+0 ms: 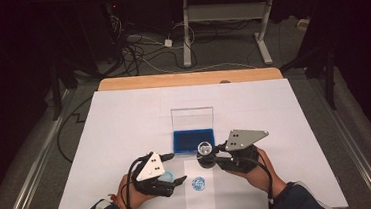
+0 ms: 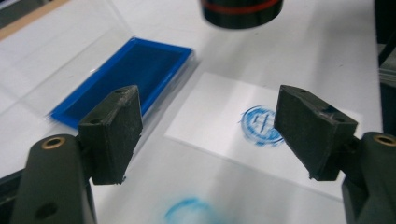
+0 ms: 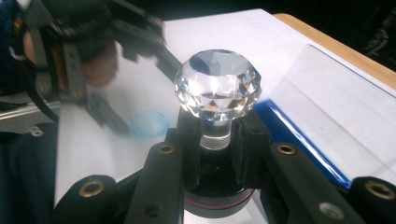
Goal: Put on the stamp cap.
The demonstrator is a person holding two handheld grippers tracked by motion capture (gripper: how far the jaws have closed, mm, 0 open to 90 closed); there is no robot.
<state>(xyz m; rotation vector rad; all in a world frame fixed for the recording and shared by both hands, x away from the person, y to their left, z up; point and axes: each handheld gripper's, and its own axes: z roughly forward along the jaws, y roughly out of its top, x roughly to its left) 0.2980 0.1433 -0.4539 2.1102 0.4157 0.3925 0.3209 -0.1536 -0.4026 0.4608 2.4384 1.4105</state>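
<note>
My right gripper [image 1: 214, 158] [image 3: 217, 156] is shut on a black stamp [image 1: 206, 153] [image 3: 218, 86] with a faceted crystal knob. It holds the stamp upright just in front of the blue ink pad [image 1: 193, 140] [image 2: 126, 74]. The pad's clear lid [image 1: 192, 118] stands open behind it. A white paper slip [image 1: 200, 198] [image 2: 215, 116] lies near the front edge and bears a round blue print [image 1: 198, 184] [image 2: 261, 126]. My left gripper [image 1: 180, 179] [image 2: 212, 133] is open with nothing between its jaws, just left of the slip. A blurred round blue mark [image 2: 189, 210] [image 3: 148, 123] lies under it.
A white sheet [image 1: 125, 134] covers the wooden table [image 1: 186, 78]. The stamp's black base with a red ring [image 2: 243, 11] hangs at the top of the left gripper view. Beyond the table are cables on the floor [image 1: 139, 53] and another table's legs [image 1: 186, 34].
</note>
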